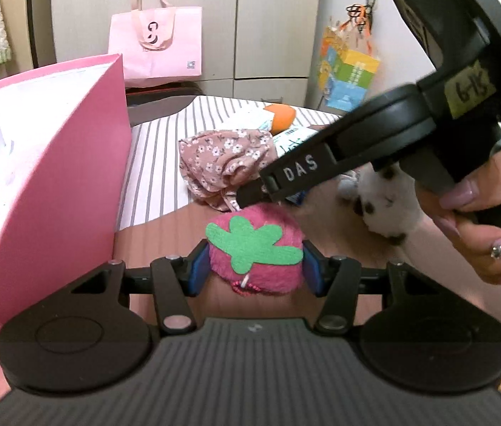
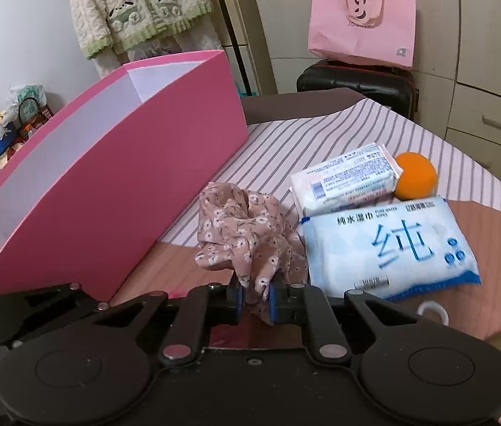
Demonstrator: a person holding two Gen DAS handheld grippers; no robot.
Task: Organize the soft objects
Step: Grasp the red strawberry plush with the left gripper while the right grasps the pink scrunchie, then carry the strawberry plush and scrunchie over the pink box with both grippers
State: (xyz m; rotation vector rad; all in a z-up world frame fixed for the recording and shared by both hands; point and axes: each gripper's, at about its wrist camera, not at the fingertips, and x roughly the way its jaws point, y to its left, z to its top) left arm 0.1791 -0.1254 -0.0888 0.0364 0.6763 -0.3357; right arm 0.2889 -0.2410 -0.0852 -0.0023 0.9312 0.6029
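A pink strawberry plush [image 1: 254, 248] with a green felt leaf lies on the table, and my left gripper [image 1: 256, 269] is shut on it, blue pads pressing both sides. A crumpled floral cloth [image 2: 243, 234] lies just right of the open pink box [image 2: 108, 184]. My right gripper [image 2: 254, 298] is shut on the cloth's near fold. In the left wrist view the right gripper [image 1: 250, 197] reaches in from the upper right, held by a hand [image 1: 481, 213], with its tip at the floral cloth [image 1: 222, 163] behind the strawberry. The pink box [image 1: 55, 177] stands to the left.
Two wipes packs [image 2: 389, 245] [image 2: 346, 181] and an orange ball [image 2: 415, 175] lie right of the cloth on a striped sheet [image 2: 321, 135]. A white plush [image 1: 382, 206] lies under the right gripper. A pink tote bag [image 2: 360, 21] sits on a dark suitcase [image 2: 357, 78] behind.
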